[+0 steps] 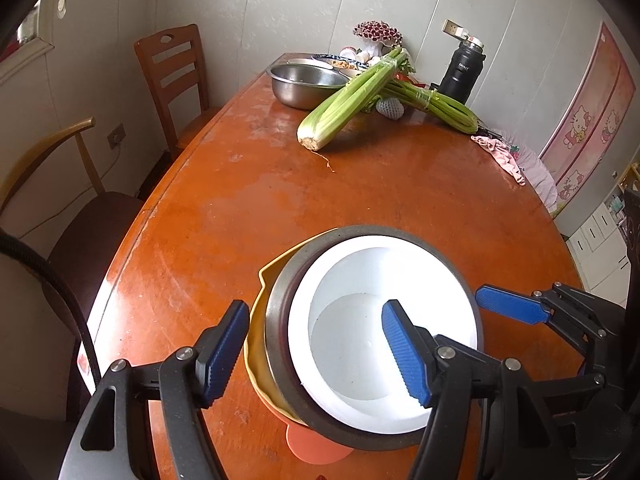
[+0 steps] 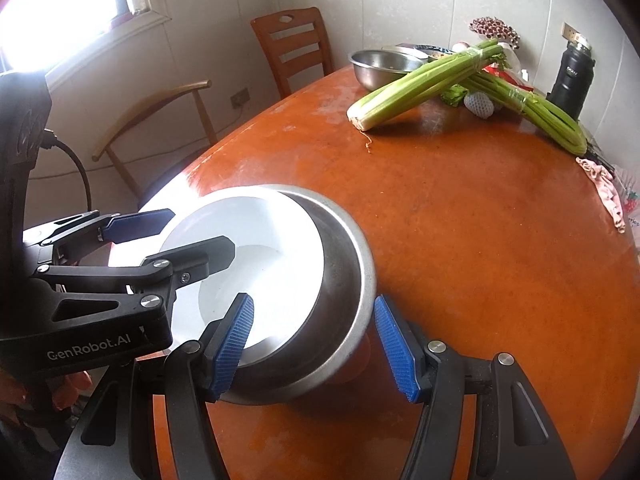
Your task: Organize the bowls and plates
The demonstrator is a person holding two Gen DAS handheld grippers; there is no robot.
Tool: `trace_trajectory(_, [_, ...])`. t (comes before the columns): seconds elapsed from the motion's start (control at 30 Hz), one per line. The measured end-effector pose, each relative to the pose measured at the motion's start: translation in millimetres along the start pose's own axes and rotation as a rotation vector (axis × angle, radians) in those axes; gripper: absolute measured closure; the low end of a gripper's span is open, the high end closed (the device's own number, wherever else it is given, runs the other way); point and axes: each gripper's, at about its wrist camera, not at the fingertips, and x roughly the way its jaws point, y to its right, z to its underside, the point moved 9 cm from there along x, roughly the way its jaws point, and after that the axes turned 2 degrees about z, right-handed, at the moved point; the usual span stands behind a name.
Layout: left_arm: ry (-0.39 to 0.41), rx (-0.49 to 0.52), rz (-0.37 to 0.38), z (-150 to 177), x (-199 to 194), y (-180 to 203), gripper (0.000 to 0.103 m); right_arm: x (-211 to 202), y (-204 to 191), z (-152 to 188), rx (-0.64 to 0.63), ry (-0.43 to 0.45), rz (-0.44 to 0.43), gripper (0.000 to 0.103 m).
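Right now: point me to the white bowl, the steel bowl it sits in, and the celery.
white bowl (image 1: 352,352), left wrist view, flat inner bottom.
steel bowl (image 2: 340,280), right wrist view, inner wall.
celery (image 1: 340,104), left wrist view, mid-stalk of the nearer bunch.

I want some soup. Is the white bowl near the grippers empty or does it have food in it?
Empty. The white bowl shows a bare, clean bottom, with no food or liquid. It sits nested inside the steel bowl.
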Motion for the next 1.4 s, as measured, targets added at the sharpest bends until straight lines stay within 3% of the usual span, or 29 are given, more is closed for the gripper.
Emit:
trace_trajectory(0.2, [0.011,-0.003,-0.009,2,-8,0,0.034,-6,-1,-2,-0.001,0.018,0.001,0.038])
trace_trajectory(0.53, [0.113,0.004,-0.064,9,-55,14,0.030,-46,6,15,0.008,0.094,-0.008,0.037])
trace_trajectory(0.77, [0.137,0.006,-0.096,43,-77,33,0.026,-73,12,52,0.006,0.124,0.005,0.035])
trace_trajectory(1.17, [0.073,0.010,-0.083,117,-65,64,0.026,-98,19,118,0.029,0.160,-0.003,0.034])
trace_trajectory(1.4, [0.066,0.027,-0.077,138,-65,76,0.026,-104,20,141,0.039,0.168,0.007,0.033])
